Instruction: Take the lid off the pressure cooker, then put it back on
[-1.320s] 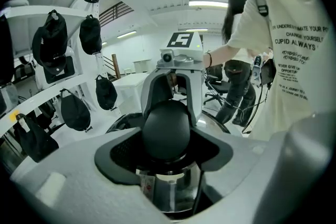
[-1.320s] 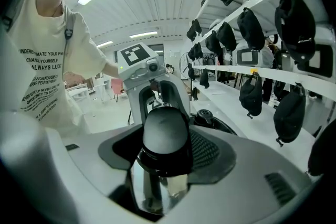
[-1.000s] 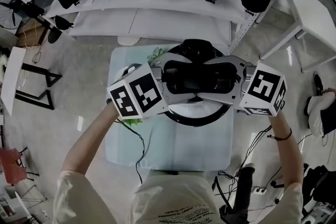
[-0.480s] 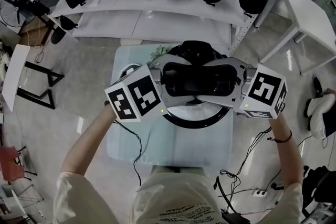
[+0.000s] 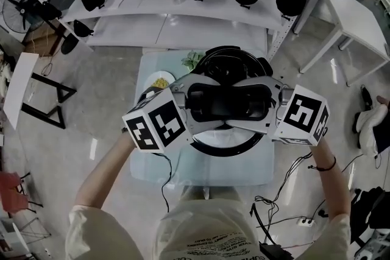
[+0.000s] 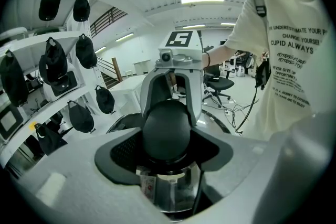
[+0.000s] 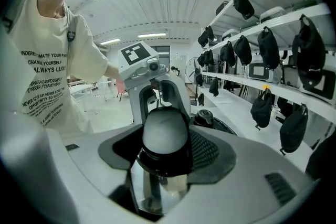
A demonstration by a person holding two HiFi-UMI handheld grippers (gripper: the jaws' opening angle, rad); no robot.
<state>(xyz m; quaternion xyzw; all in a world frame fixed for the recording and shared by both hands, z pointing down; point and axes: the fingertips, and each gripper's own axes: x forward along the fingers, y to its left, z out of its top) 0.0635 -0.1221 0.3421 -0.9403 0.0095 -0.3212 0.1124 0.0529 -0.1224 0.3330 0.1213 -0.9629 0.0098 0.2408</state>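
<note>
Grip: the left gripper (image 5: 198, 101) has its jaws closed on the left knob (image 6: 167, 128), a black rounded end of the lid's handle. The knob fills the gap between the pads. The right gripper (image 5: 259, 103) clamps the right knob (image 7: 165, 136) in the same way, jaws standing wide but pressed against it. The two grippers face each other tip to tip, and each shows in the other's view just past its own knob. The marker cubes sit at the outer ends, nearest the hands.

The lid (image 5: 225, 148) sits between the grippers and is carried by both. Its top faces up, roughly level. The handle's long axis runs straight from one set of jaws to the other, crosswise in front of the person. The round rim spreads out under both sets of jaws, and its near arc shows below them on the person's side.

The pressure cooker (image 5: 230, 61) is dark and round, on the table (image 5: 201, 170) beyond the grippers, on the side away from the person. In the head view the lid's far edge overlaps its outline — I cannot tell whether the two touch there.

Past the cooker stands the shelving (image 5: 183, 15), hung with dark caps.
</note>
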